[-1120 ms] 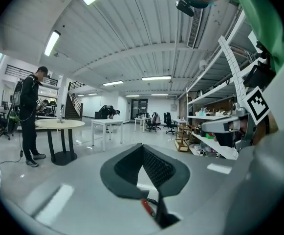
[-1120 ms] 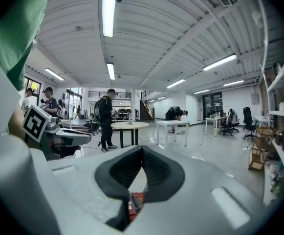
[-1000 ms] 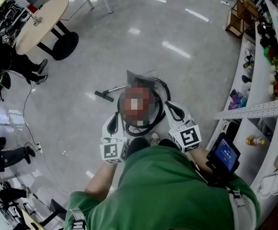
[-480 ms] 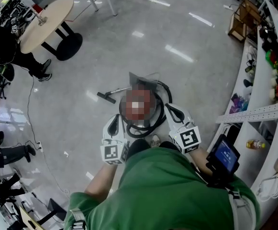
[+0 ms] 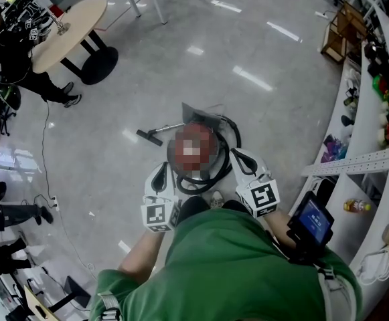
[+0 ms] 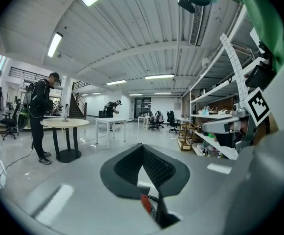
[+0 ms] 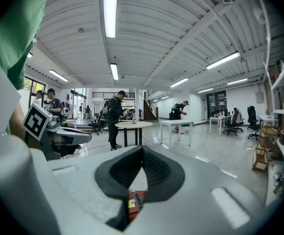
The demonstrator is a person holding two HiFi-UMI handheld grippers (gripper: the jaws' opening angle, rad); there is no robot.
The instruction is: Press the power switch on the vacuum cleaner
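1. Most of the vacuum cleaner [image 5: 201, 114] is hidden: a mosaic patch covers its body in the head view, so no power switch can be made out. Only a grey edge, the black hose [image 5: 222, 164] looped round it and a wand [image 5: 148, 136] lying out to the left show.
2. The vacuum cleaner sits on the glossy floor [image 5: 261, 52] just ahead of the person in a green shirt [image 5: 227, 266], between the two grippers.
3. Each gripper view shows only a sliver of it: a small red part [image 6: 144, 203] low behind the left jaws, and a red part [image 7: 135, 199] with an unreadable label behind the right jaws.
4. The left gripper [image 6: 142, 147], at the vacuum's left side [image 5: 159, 171], has its jaw tips pressed together. It grips nothing and touches nothing.
5. The right gripper [image 7: 142, 149], at the vacuum's right side [image 5: 240, 156], likewise has its tips meeting, with nothing held.
6. Farther off, a person in dark clothes [image 5: 7, 59] stands by a round table [image 5: 67, 25].
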